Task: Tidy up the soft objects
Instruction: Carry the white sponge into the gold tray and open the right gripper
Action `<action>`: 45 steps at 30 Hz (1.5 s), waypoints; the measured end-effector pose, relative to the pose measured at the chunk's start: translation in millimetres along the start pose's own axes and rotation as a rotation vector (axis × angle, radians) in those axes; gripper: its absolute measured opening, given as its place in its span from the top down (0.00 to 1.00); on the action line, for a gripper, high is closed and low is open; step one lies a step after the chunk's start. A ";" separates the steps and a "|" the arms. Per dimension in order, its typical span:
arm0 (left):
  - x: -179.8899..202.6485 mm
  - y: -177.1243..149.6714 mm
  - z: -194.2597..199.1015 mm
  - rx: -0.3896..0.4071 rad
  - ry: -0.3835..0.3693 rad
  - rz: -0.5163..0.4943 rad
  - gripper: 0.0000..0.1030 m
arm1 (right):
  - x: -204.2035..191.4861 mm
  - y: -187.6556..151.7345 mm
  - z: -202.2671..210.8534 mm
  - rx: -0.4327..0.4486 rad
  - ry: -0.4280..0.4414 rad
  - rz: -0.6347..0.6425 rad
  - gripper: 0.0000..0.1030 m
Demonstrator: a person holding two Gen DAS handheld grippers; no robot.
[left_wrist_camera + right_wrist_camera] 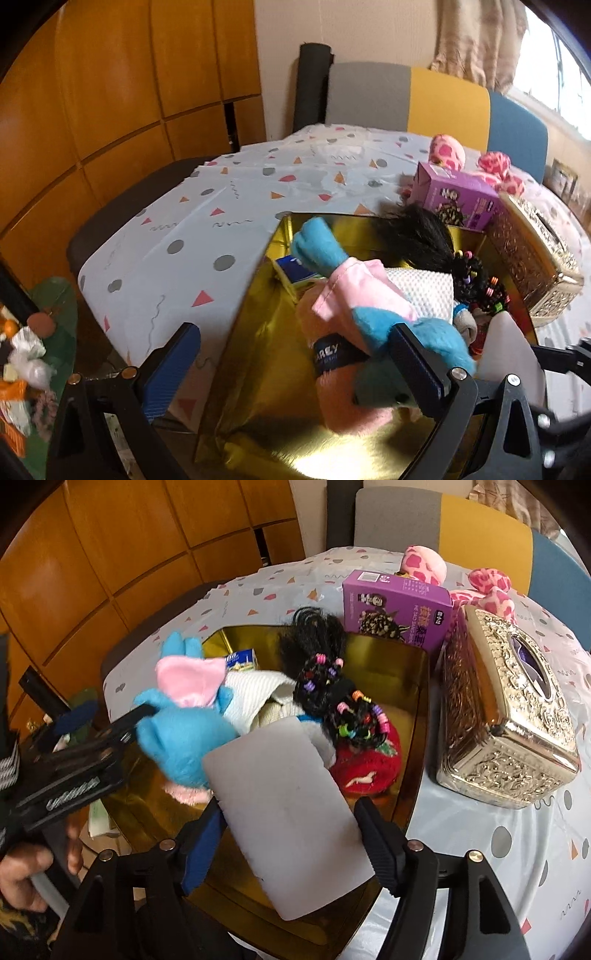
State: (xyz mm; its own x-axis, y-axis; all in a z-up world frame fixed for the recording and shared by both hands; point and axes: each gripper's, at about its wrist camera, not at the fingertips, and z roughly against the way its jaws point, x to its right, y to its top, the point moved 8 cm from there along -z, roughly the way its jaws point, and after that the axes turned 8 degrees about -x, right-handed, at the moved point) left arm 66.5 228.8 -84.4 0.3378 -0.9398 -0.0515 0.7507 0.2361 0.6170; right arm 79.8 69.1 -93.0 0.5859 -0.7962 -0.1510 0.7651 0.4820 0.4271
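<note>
A gold box [258, 332] [399, 657] stands on the table and holds soft things. My left gripper [295, 365] is open over the box; its right finger [417, 369] touches a blue and pink plush toy [351, 295] [184, 731] that lies in the box. My right gripper [291, 834] is shut on a flat white card [284, 812], held over the box's near side. In the box also lie a black braided wig with coloured beads [332, 686], a white knitted cloth [255, 690] and a red fuzzy item [369, 771].
A purple carton [395, 609], an ornate gold tissue box [506, 709] and pink spotted plush pieces [424, 565] stand right of and behind the gold box. The patterned tablecloth [184, 229] spreads left. Chairs and wooden panels stand behind.
</note>
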 end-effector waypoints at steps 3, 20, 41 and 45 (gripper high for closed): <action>10.9 6.2 -10.3 -0.015 0.001 -0.029 0.01 | -1.7 -4.8 -0.6 -0.001 -0.013 0.021 0.26; -21.8 -3.7 14.9 0.010 -0.044 0.094 0.01 | -6.5 27.7 10.6 0.128 -0.062 0.048 0.28; -10.1 -13.8 63.0 0.086 -0.071 0.095 0.00 | -1.0 12.1 15.1 0.177 -0.107 -0.047 0.35; -0.4 -18.5 70.6 0.095 -0.074 0.085 0.00 | 9.1 4.1 31.9 0.223 -0.175 -0.102 0.33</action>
State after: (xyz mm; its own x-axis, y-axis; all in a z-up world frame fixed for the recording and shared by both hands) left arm 12.3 207.4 -40.4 0.3522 -0.9340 0.0602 0.6629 0.2943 0.6885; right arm 79.7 52.2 -64.2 0.4393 -0.8966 -0.0552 0.7285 0.3196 0.6059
